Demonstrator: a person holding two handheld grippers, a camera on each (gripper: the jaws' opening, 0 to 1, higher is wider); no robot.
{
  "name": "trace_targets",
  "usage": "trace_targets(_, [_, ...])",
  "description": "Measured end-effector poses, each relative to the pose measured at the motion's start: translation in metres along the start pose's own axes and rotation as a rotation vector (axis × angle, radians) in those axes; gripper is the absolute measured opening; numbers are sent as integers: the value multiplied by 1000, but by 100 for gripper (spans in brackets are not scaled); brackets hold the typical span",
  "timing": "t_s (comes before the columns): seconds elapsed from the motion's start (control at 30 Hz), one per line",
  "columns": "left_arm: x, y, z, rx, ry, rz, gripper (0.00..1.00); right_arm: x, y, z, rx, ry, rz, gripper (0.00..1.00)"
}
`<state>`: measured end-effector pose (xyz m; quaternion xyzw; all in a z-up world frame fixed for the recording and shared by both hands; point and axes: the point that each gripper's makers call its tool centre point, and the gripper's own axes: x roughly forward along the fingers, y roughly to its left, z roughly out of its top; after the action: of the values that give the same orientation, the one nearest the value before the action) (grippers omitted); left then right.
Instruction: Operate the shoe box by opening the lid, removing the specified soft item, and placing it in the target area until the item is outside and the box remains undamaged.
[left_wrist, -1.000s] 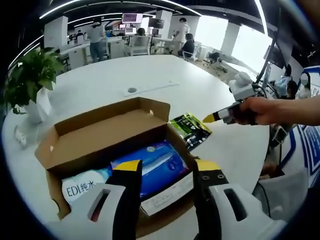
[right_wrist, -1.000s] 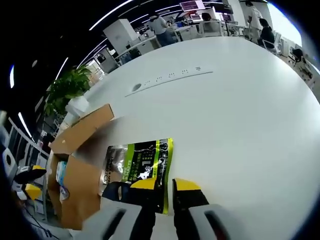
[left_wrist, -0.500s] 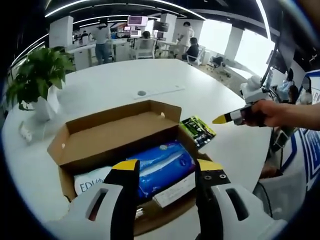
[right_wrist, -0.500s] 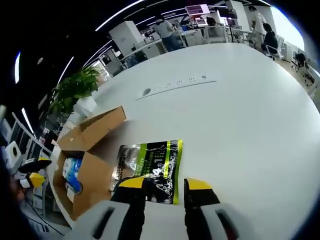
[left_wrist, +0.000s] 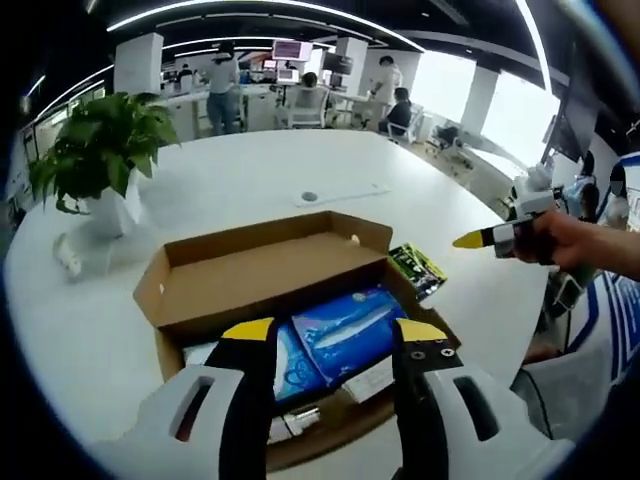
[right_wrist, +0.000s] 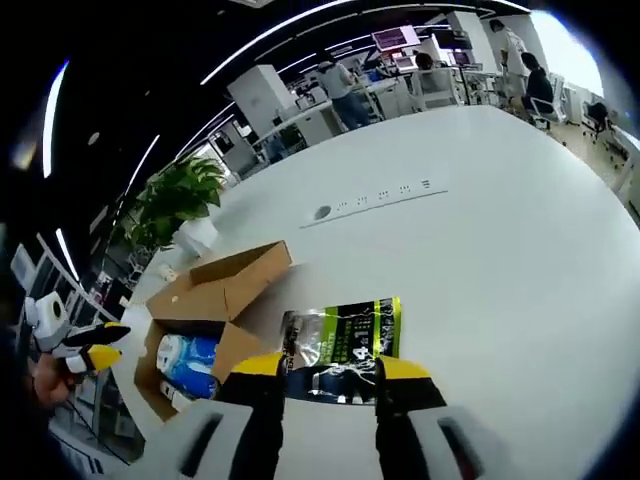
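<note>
My left gripper (left_wrist: 333, 330) gapes over the open shoe box (left_wrist: 262, 271); my right gripper (right_wrist: 331, 368), jaws apart, has the green packet (right_wrist: 343, 336) at twelve o'clock.

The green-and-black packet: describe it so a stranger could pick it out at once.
On the white table, find the open cardboard box. The green-and-black packet lies flat on the tabletop just outside it, unlike the blue packs inside.

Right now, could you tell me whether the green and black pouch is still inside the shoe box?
No, the green and black pouch lies flat on the white table beside the open shoe box.
</note>
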<state>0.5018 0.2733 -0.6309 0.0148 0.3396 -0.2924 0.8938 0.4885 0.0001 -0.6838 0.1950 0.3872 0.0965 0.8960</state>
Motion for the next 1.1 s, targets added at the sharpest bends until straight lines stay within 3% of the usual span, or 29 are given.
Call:
trace_targets(0.5, [-30,23,-2,-39,-32,37,47,-22,32,6,-55,-53,55,39])
trace_targets(1.1, [-55,43,-13,-71,-65,33,50,-45,75,-5,-158,-122,152,52])
